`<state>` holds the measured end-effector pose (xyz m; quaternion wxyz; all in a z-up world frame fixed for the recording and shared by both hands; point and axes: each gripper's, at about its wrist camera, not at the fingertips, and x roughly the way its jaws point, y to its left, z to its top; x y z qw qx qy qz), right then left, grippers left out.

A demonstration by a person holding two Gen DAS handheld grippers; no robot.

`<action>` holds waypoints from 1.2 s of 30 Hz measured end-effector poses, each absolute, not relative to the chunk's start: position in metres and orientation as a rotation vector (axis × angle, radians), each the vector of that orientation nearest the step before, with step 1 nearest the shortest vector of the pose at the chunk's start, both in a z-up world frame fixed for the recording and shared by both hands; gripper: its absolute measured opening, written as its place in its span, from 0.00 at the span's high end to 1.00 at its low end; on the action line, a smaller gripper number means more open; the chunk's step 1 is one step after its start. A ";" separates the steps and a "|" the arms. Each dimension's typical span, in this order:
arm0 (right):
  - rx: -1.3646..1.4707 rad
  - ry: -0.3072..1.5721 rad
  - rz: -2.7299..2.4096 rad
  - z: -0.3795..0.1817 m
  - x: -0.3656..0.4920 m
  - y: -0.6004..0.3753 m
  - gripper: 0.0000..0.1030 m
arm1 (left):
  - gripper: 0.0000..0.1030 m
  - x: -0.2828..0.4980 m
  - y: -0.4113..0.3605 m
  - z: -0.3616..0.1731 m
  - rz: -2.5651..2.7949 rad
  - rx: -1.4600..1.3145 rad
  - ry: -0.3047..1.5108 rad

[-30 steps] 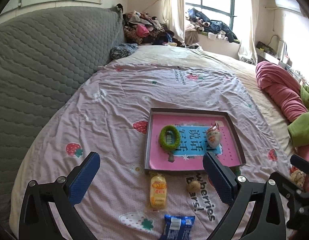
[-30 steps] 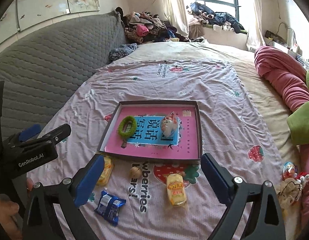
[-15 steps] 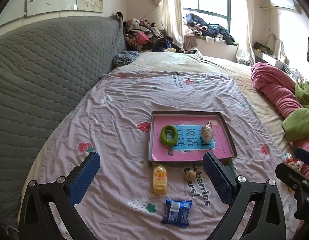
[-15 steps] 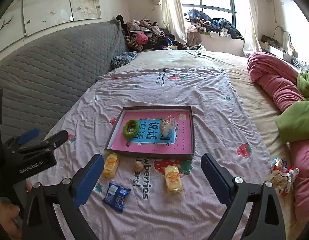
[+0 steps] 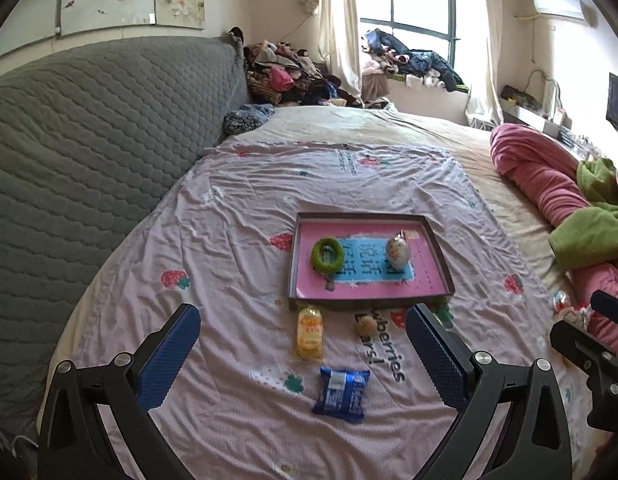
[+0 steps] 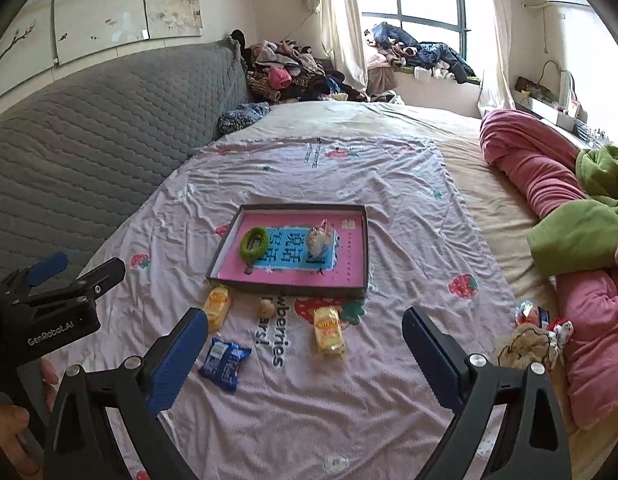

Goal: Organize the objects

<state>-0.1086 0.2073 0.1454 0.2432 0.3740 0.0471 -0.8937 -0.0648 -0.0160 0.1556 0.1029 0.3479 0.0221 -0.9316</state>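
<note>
A shallow pink-lined tray [image 5: 433, 236] [image 6: 359, 248] lies on the bedsheet, holding a green ring [image 5: 327, 253] [image 6: 253, 242] and a wrapped egg-shaped pack [image 5: 397, 252] [image 6: 317, 239]. In front of the tray lie a yellow snack pack [image 5: 309, 333] [image 6: 216, 305], a small brown ball [image 5: 364, 325] [image 6: 266, 309], a blue packet [image 5: 341, 393] [image 6: 224, 362] and a second yellow pack [image 6: 328, 330]. My left gripper [image 5: 303, 358] hangs open above the blue packet, holding nothing. My right gripper [image 6: 305, 356] is open too, above the second yellow pack.
A grey quilted headboard [image 5: 89, 140] rises on the left. Rolled pink and green blankets [image 6: 557, 208] lie along the right side. More small wrapped items [image 6: 533, 334] sit at the right edge. Clothes are piled by the window [image 5: 293, 76].
Both grippers have pulled back and up from the tray; the tray and snacks look smaller and farther. The objects themselves have not moved.
</note>
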 end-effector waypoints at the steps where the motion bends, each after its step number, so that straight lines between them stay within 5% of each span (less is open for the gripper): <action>1: 1.027 0.132 -2.441 0.144 -0.105 0.210 0.04 | 0.01 -0.063 -0.015 0.154 -2.751 1.032 0.065; 36: 1.105 0.194 -2.410 0.091 -0.071 0.216 0.04 | 0.01 -0.034 -0.011 0.097 -2.718 1.130 0.028</action>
